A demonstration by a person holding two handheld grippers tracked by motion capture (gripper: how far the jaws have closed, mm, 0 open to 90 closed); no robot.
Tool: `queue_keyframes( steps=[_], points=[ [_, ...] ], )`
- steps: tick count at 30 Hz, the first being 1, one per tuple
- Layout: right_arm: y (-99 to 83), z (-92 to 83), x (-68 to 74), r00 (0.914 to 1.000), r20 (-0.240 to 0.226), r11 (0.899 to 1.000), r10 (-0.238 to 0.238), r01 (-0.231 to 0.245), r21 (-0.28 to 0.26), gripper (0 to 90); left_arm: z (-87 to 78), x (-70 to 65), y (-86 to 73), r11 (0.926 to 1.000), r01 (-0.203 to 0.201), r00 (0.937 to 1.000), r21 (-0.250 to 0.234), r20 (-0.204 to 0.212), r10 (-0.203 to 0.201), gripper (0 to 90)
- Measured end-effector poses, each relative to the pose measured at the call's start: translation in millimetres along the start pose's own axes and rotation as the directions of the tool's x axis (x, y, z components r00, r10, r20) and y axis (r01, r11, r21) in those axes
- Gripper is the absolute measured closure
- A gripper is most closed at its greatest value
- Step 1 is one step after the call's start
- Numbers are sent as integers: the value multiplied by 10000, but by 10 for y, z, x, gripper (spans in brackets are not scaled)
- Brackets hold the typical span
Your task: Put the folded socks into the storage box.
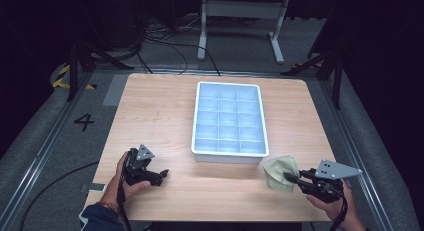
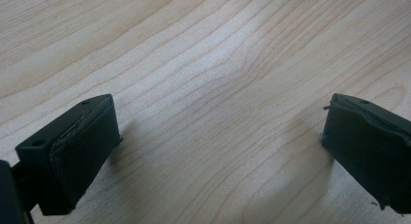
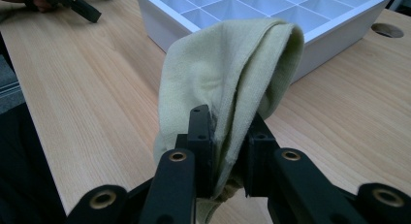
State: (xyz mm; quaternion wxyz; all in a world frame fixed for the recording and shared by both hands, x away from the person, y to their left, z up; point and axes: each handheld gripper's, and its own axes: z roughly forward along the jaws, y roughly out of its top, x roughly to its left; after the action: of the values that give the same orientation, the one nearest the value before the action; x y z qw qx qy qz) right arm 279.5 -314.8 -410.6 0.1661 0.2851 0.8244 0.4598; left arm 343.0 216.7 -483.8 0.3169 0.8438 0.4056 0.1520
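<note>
At the tabletop's (image 1: 165, 111) near right corner, your right gripper (image 1: 296, 179) pinches the cloth (image 1: 281, 172) between its fingers (image 3: 201, 132). From the right gripper view, the cloth (image 3: 228, 83) stands bunched, its long axis rising away from the fingers toward the tray (image 3: 334, 32). The white tray (image 1: 229, 156) sits just beyond, its near wall close to the cloth. Your left gripper (image 1: 156, 175) rests on bare wood at near left, fingers (image 2: 82, 146) spread apart, holding nothing.
</note>
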Motion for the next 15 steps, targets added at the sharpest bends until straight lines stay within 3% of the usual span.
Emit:
queue_keyframes(
  steps=[15],
  points=[
    [281,-137,-49,9987,339,9963,-383,407,-763,779,-1,-1,0,10000,-3,10000,14,-14,3,2]
  ],
)
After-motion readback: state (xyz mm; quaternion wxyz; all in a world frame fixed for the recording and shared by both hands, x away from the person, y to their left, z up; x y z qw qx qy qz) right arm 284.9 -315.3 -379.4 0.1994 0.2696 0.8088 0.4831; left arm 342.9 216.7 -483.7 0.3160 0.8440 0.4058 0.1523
